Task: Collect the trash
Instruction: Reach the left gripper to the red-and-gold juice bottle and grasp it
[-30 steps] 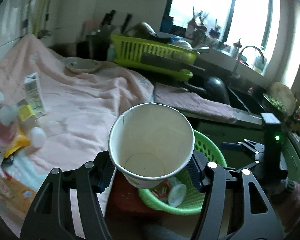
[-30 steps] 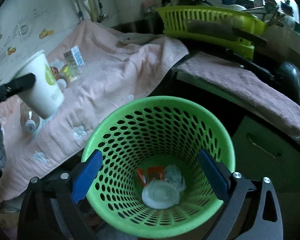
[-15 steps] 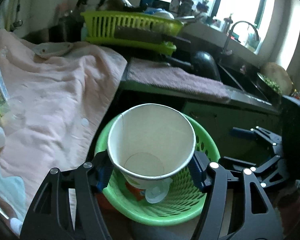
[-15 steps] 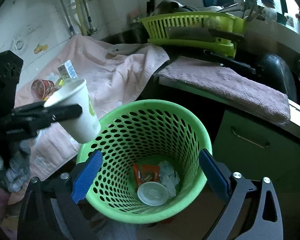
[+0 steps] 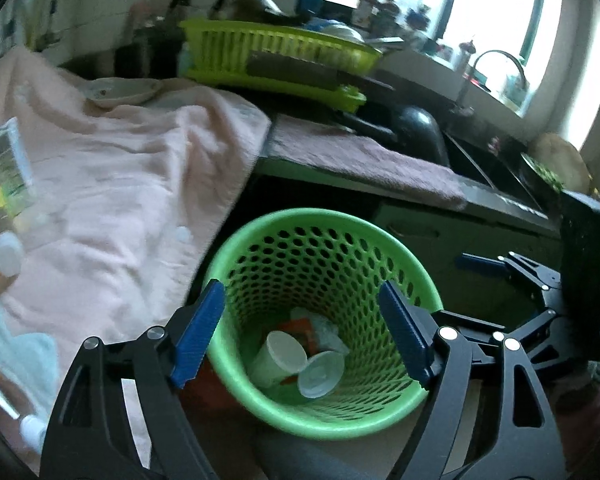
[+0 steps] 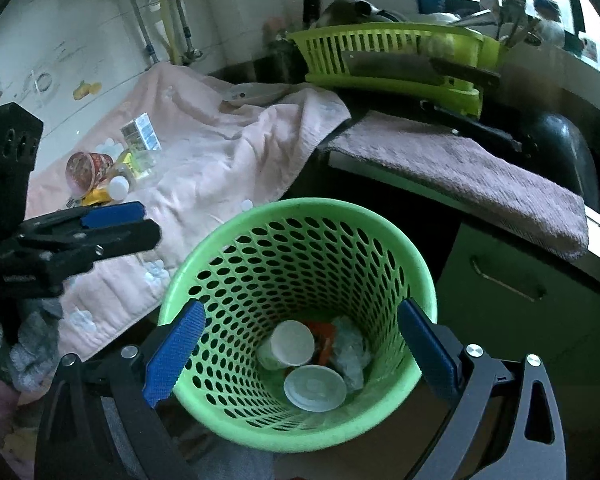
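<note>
Green perforated plastic fills both wrist views: the waste basket (image 6: 300, 320) sits below the worktop edge, and a paper cup (image 5: 276, 356) lies on its side at the bottom among a round white lid (image 6: 315, 387) and crumpled wrappers (image 6: 350, 346).

The step in hand looks like going back for the next piece of rubbish. To do it well, lift the left tongs (image 5: 300, 336) straight up clear of the rim before swinging across, so the basket is not tipped. Then approach the litter on the pink towel (image 6: 220, 160) low and level: the red noodle cup (image 6: 89, 168), the small carton (image 6: 141, 133) and the white bottle cap (image 6: 118, 187) lie close together, so pick one at the edge of the cluster and avoid pinching towel folds with it.

Left tongs stand wide apart, holding nothing, their blue pads on either side of the basket mouth as the camera sees it; whether they touch the rim I cannot tell. Right tongs (image 6: 300, 352) straddle the basket, with both pads against or just beside its outer wall, apparently steadying it; a firm clamp cannot be confirmed.
</note>
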### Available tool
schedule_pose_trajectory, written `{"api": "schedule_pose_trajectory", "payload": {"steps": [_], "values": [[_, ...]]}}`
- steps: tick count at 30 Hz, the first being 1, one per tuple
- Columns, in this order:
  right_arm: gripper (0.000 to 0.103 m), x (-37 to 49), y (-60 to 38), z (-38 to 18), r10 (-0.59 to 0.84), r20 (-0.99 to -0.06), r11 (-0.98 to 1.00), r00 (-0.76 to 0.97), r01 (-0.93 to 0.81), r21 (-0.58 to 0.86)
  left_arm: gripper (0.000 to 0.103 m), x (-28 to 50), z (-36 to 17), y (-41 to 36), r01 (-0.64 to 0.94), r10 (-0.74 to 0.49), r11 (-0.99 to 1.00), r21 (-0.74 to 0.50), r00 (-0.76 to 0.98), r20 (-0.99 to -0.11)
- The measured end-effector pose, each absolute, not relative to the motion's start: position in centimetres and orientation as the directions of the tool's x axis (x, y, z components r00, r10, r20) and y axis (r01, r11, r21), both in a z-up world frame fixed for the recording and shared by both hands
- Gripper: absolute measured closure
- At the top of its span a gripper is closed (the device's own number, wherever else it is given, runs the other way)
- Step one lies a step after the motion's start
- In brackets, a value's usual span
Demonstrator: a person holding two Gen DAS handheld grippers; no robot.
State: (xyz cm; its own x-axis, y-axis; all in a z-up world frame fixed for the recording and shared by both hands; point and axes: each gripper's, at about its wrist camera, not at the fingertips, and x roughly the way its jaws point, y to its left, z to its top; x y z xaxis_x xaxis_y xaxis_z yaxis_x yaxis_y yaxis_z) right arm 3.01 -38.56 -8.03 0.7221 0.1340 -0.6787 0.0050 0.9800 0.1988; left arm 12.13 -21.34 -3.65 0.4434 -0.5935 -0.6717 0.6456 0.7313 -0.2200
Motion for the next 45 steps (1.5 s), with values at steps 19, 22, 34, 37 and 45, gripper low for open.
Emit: {"api": "schedule_pose_trajectory", "payload": {"steps": [19, 22, 34, 37, 45], "values": [[0.009, 7.3, -32.0, -6.5, 0.262, -0.652, 0.965, 0.711, -0.19, 0.181, 0.014, 14.2, -0.4, -2.0, -0.004, -0.132, 0.982, -0.186, 0.688, -0.714], [0.009, 7.8, -31.0, -6.4, 0.281, -0.65, 0.96, 0.706, -0.217, 0.179, 0.012, 14.4, -0.7, 0.9, -0.122, -0.072, 0.97, -0.209, 0.679, -0.73], [0.009, 9.9, -28.2, -5.9, 0.336, -0.643, 0.939, 0.688, -0.299, 0.17, 0.011, 16.9, -4.4, 6.4, -0.383, -0.059, 0.859, -0.34, 0.584, -0.809], [0.009, 10.3, -27.7, -6.0, 0.342, -0.646, 0.936, 0.682, -0.31, 0.168, 0.011, 17.6, -5.2, 6.3, -0.406, -0.062, 0.848, -0.341, 0.563, -0.824], [0.009, 11.6, -26.0, -6.3, 0.351, -0.661, 0.929, 0.664, -0.334, 0.158, 0.011, 19.4, -7.0, 5.7, -0.441, -0.059, 0.838, -0.323, 0.514, -0.856]]}}
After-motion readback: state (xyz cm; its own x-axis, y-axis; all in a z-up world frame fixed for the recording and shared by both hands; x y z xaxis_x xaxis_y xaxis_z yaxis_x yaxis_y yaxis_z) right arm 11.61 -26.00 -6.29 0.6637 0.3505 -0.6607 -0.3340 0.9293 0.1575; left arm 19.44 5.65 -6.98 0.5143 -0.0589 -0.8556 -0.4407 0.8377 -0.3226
